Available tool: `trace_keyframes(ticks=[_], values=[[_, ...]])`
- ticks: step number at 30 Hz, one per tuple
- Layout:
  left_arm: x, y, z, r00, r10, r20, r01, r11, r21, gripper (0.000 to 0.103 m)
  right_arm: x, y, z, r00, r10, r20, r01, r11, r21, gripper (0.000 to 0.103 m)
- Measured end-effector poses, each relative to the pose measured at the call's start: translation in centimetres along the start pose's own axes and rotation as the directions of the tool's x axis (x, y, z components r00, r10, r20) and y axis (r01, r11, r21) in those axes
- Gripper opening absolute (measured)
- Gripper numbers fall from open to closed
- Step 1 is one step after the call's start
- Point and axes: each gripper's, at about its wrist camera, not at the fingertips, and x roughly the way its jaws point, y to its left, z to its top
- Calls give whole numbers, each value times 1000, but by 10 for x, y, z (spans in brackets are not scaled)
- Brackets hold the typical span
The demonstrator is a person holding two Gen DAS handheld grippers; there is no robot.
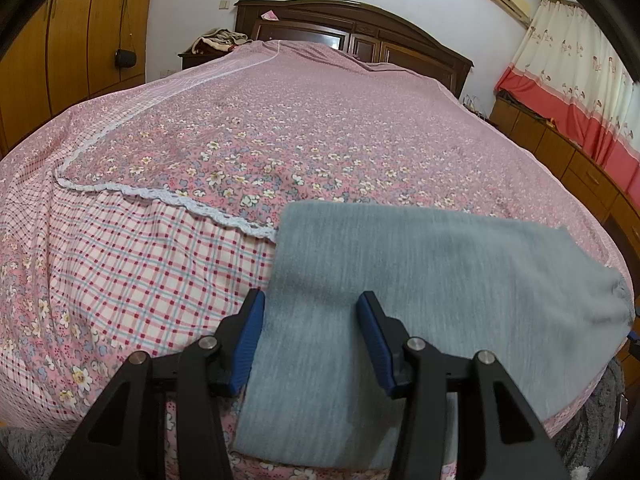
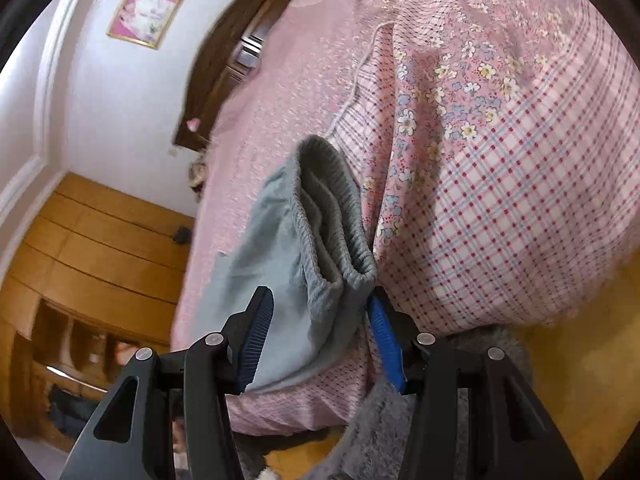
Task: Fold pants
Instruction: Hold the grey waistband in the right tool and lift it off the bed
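Grey pants lie folded into a flat band across the near edge of the bed, one end hanging over the edge. My left gripper hovers over that near end. It is open, blue pads wide apart, with flat cloth showing between them. In the right wrist view the picture is rolled. The pants end in a gathered elastic waistband. My right gripper is open just short of it. One blue pad sits at the waistband's corner, and cloth shows between the fingers without being pinched.
The bed has a pink floral and checked cover and a dark wooden headboard. A wooden wardrobe stands at the left and a low cabinet under curtains at the right. A grey rug lies on the floor by the bed.
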Motion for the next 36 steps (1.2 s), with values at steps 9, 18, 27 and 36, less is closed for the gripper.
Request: trace_keyframes(ticks=[9, 18, 27, 36], values=[[2, 0, -1, 1000, -3, -1, 3, 1000, -3, 51, 16, 47, 24, 982, -181, -55, 179, 983, -32, 51], [1, 1, -2, 1000, -7, -1, 7, 1000, -6, 51, 29, 82, 41, 975, -217, -43, 213, 974, -77, 51], [-1, 0, -3, 1000, -12, 0, 12, 1000, -7, 51, 56, 20, 44, 995, 87, 41, -91, 987, 129, 51], [0, 0, -3, 1000, -9, -2, 9, 1000, -8, 51, 77, -11, 38, 938, 298, 175, -324, 936, 140, 29]])
